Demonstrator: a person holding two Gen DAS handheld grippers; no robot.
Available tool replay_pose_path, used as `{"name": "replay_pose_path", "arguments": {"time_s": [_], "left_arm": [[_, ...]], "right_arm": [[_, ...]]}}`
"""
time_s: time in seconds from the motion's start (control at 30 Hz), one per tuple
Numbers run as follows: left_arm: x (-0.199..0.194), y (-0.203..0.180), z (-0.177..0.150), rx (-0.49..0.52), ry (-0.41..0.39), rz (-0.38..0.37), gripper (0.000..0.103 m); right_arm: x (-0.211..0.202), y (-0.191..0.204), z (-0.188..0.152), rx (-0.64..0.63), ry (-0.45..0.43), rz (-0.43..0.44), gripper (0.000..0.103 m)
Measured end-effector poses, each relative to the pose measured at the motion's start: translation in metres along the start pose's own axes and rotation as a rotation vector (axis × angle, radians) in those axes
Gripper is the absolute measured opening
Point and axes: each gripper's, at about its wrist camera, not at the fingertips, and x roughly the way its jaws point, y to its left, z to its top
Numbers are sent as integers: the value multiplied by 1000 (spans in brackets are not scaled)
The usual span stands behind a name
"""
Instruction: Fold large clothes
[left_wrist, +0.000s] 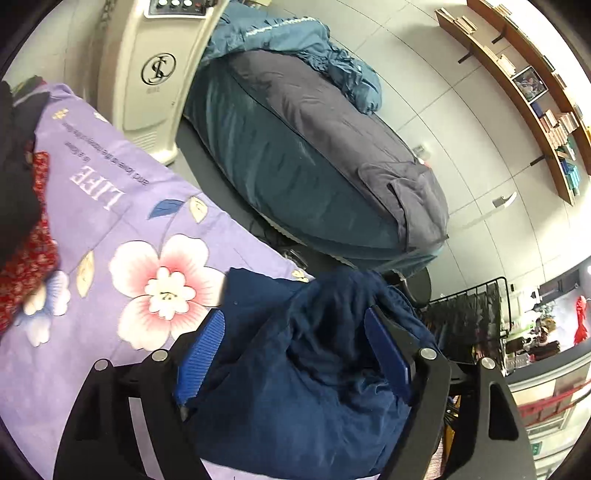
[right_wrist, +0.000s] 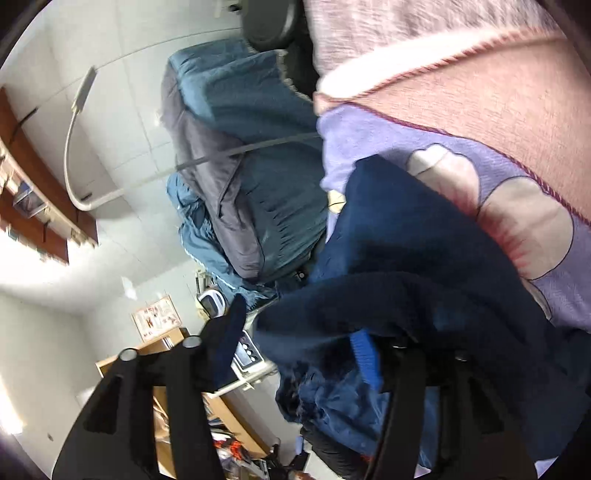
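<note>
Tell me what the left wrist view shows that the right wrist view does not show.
Only the left wrist view shows the red patterned cloth, the cream machine with a logo, the word LIFE on the sheet, and the left gripper, open, with the garment between its jaws.

Only the right wrist view shows the pink blanket and the right gripper.

Both show the navy garment on the purple flowered sheet, and the teal bedding beyond.

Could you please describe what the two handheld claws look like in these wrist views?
Both are built alike. The left claw has angular matte black arms with round silver fasteners at the joints and ribbed bright blue pads on the inner faces. The right claw shows the same black arms, silver fasteners and blue ribbed pads. No cables or markings are visible.
</note>
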Motion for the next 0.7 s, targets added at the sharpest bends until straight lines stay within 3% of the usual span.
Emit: {"name": "replay_pose_path", "arguments": {"time_s": [0.13,0.2,0.3,0.4,0.5,0.6,0.7], "left_arm": [[1,-23,-27,152,28,91,79],[9,-44,-58,295,46,175,81],[24,-61,-104,425,90,215,84],[40,-75,-148,534,132,257,84],[58,-84,-176,595,147,297,84],[74,-89,-190,632,137,357,84],[93,-93,-192,656,126,443,88]], "right_arm": [[-12,25,-21,-128,-25,-25,75],[-29,32,-27,-172,-89,-25,78],[-60,42,-34,-268,-195,-97,82],[-72,64,-54,-485,-232,-276,82],[-47,76,-105,-819,-164,-498,82],[1,54,-162,-1111,-28,-744,82],[31,20,-189,-1256,13,-904,82]]}}
